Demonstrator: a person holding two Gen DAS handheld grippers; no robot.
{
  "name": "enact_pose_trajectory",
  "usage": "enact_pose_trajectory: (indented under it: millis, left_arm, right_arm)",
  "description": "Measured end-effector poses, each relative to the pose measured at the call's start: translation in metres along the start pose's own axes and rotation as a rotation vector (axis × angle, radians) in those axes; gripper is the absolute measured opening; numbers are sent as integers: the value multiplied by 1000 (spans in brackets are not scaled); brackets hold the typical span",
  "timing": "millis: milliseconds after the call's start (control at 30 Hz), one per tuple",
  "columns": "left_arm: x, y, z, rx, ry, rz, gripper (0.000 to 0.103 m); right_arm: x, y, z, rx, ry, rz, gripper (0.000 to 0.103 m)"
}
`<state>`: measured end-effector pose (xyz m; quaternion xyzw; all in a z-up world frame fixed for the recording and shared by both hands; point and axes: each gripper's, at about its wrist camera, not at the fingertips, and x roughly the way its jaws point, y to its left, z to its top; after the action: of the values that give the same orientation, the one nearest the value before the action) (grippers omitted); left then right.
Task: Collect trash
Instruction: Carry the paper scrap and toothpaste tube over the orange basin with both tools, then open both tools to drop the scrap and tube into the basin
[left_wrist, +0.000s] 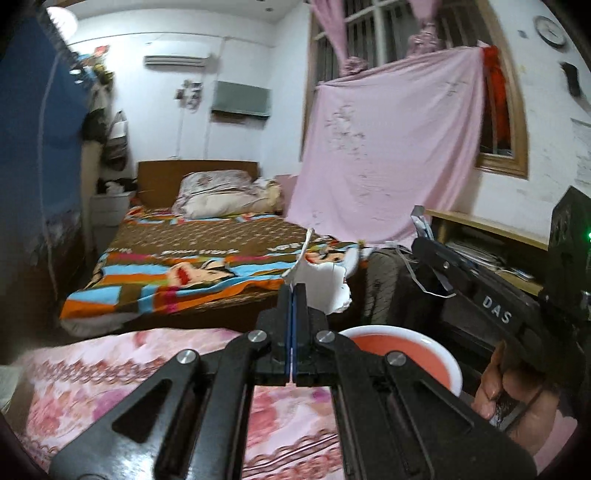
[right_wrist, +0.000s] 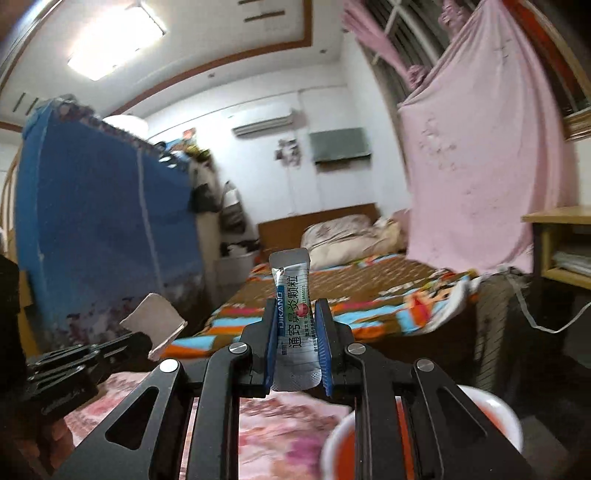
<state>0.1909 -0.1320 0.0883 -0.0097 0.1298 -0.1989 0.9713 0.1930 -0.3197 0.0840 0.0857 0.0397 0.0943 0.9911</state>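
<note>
My left gripper (left_wrist: 294, 291) is shut on a torn piece of white paper (left_wrist: 320, 286), which sticks up and to the right of the fingertips. It also shows in the right wrist view (right_wrist: 157, 319) at the left. My right gripper (right_wrist: 295, 314) is shut on a silver medicine sachet (right_wrist: 294, 317) with green and white print, held upright. The right gripper (left_wrist: 421, 236) appears in the left wrist view at the right, with the sachet's top (left_wrist: 419, 218) visible. Both grippers are held in the air over a pink flowered cloth (left_wrist: 110, 373).
A white-rimmed orange basin (left_wrist: 413, 354) sits just below right of the left gripper; it also shows in the right wrist view (right_wrist: 491, 410). A bed with a patterned cover (left_wrist: 192, 258) lies ahead. A pink sheet (left_wrist: 388, 155) hangs at the window. A wooden desk (left_wrist: 487, 229) stands right.
</note>
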Motion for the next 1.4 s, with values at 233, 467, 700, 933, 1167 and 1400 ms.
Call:
enact_pose_trajectory:
  millis: [233, 467, 700, 933, 1167, 1400]
  left_arm:
    - [18, -36, -1, 49, 22, -82, 31]
    - [47, -64, -8, 67, 92, -143, 31]
    - [67, -79, -24, 72, 182, -172, 31]
    - [90, -88, -41, 52, 313, -174, 31]
    - [113, -89, -51, -8, 423, -186, 31]
    - [126, -87, -55, -73, 482, -200, 31]
  right_arm:
    - [-11, -39, 0, 31, 23, -113, 17]
    - [-15, -69, -16, 64, 99, -194, 18]
    - [-11, -84, -34, 97, 161, -230, 19]
    - [-2, -92, -51, 124, 267, -271, 20]
    - [4, -99, -61, 153, 335, -293, 20]
    - [2, -98, -64, 166, 365, -303, 20]
